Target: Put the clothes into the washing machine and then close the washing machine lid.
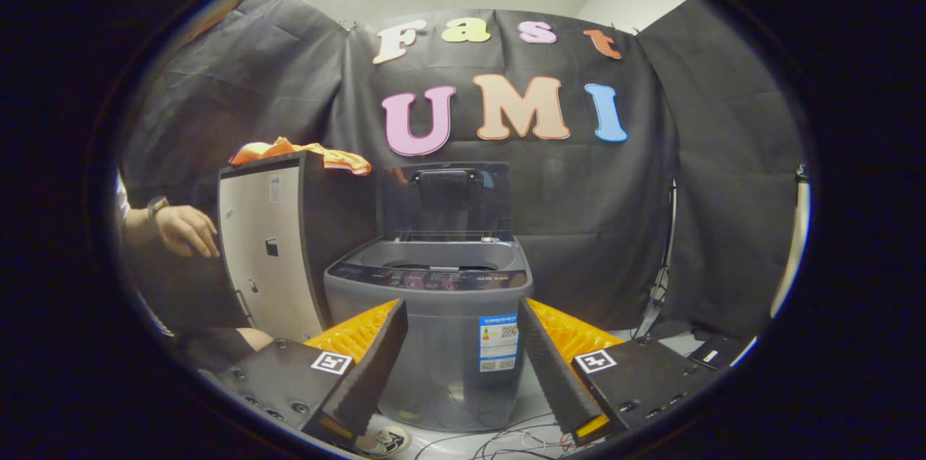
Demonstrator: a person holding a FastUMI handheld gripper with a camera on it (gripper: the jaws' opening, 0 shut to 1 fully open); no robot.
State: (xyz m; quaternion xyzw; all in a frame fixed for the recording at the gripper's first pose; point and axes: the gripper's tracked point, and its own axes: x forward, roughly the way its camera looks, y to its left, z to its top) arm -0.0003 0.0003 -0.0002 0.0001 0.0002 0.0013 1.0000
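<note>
Nearest to me are my own tongs [463, 366], the two fingers spread wide apart with nothing held between them; through the gap I see the front of the washing machine [434, 344]. It is a small grey top-loader standing just ahead of the fingers, its body plain and boxy, with a pale label [498, 343] stuck on the front wall and a dark control strip [430, 278] across the top edge. Its lid [446, 199] is up, a dark see-through panel standing nearly upright at the back, so the round mouth of the tub lies open. To the left of the machine, just beside it, stands a taller cabinet [269, 257] with a pale face and dark side. On its top lie the clothes [300, 153], a crumpled orange heap, one end drooping over the edge toward the machine. A person's hand [187, 230], a watch on the wrist, rests against the cabinet's far edge. Thin cables [506, 442] trail on the pale floor below the machine.
</note>
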